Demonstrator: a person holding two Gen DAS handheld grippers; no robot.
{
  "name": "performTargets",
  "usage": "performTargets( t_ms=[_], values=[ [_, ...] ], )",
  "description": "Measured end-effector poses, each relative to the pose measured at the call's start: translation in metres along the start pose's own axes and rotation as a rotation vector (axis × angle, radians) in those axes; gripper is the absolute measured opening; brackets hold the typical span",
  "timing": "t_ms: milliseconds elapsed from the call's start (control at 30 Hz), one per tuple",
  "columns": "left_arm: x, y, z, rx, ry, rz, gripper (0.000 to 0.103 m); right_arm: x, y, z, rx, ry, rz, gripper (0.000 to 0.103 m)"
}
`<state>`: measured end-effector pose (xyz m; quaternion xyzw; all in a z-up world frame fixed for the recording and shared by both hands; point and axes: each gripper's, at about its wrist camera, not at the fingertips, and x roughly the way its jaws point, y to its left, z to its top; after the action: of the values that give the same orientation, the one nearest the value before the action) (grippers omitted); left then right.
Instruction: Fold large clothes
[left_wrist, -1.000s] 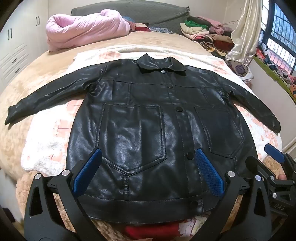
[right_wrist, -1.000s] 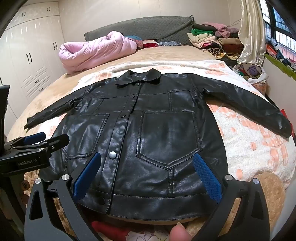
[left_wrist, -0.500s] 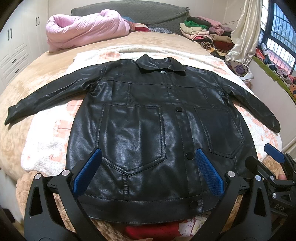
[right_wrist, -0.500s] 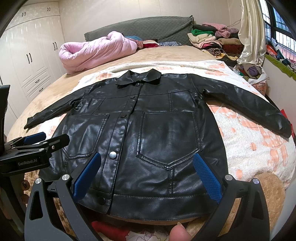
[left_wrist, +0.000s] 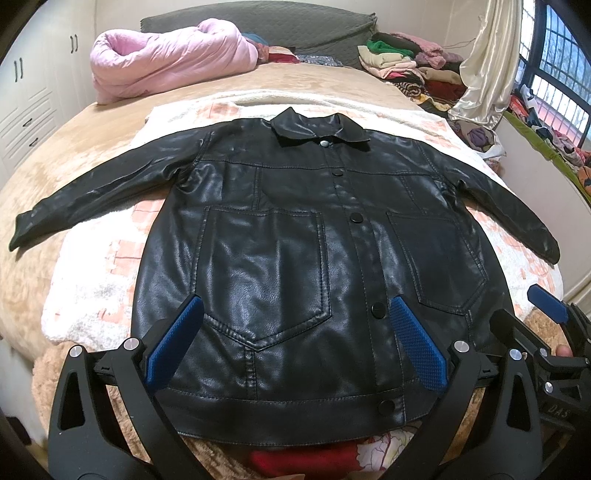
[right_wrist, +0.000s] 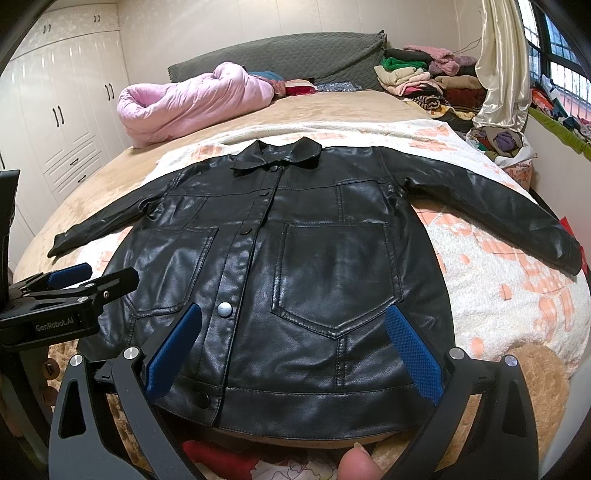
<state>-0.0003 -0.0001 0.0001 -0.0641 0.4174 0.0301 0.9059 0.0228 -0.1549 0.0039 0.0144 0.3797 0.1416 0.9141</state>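
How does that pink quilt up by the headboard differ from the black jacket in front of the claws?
The pink quilt is puffy and matte; the black jacket is thin, shiny and leather-like. The pink quilt is bunched into a roll, while the black jacket is spread flat with both sleeves out. The pink quilt lies at the far end; the black jacket lies near the claws. Both rest on the same bed.

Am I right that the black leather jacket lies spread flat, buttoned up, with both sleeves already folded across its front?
Not quite: the black leather jacket lies flat and buttoned, but both sleeves stretch outward over the blanket. Both wrist views show it.
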Motion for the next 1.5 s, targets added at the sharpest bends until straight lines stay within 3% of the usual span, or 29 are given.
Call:
performTargets(
  t_ms=[1067, 1500],
  values=[
    [0.000, 0.000, 0.000, 0.002, 0.000, -0.001, 0.095, 0.000, -0.001, 0.001, 0.000, 0.003, 0.001, 0.099],
    [0.012, 0.007, 0.021, -0.016, -0.009, 0.001, 0.095, 0.012, -0.007, 0.011, 0.018, 0.017, 0.014, 0.099]
  ],
)
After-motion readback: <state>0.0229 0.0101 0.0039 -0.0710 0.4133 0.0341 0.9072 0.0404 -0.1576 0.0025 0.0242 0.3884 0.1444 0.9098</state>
